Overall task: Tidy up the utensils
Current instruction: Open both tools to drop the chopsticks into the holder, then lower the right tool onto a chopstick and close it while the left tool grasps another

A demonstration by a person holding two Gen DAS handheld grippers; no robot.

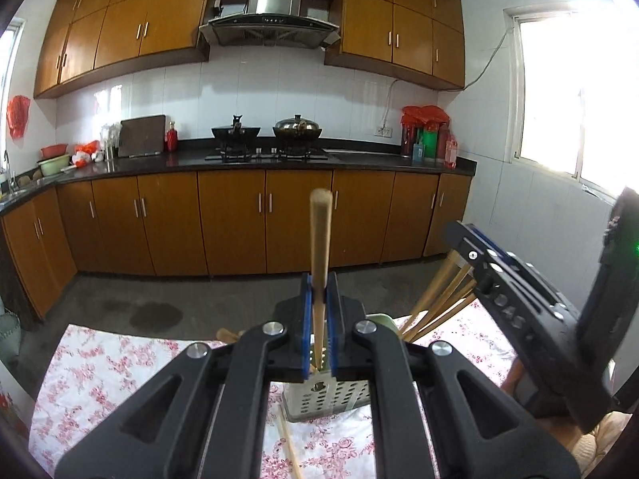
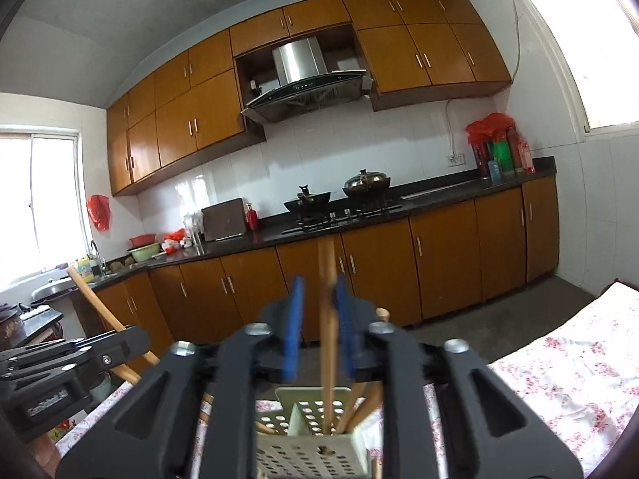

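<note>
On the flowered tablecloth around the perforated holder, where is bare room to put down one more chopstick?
The pink-flowered tablecloth lies bare left of the white perforated utensil holder, out to its floor-side edge. Its far right part, toward the window wall, is bare too. It is crowded at the holder: wooden chopsticks lean out of it, and one loose chopstick lies in front.

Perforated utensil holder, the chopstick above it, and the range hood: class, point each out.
Perforated utensil holder (image 2: 311, 453): right wrist view, front wall.
Chopstick (image 2: 328, 343): right wrist view, mid-shaft between the blue fingers.
Range hood (image 1: 269, 26): left wrist view, canopy front.
</note>
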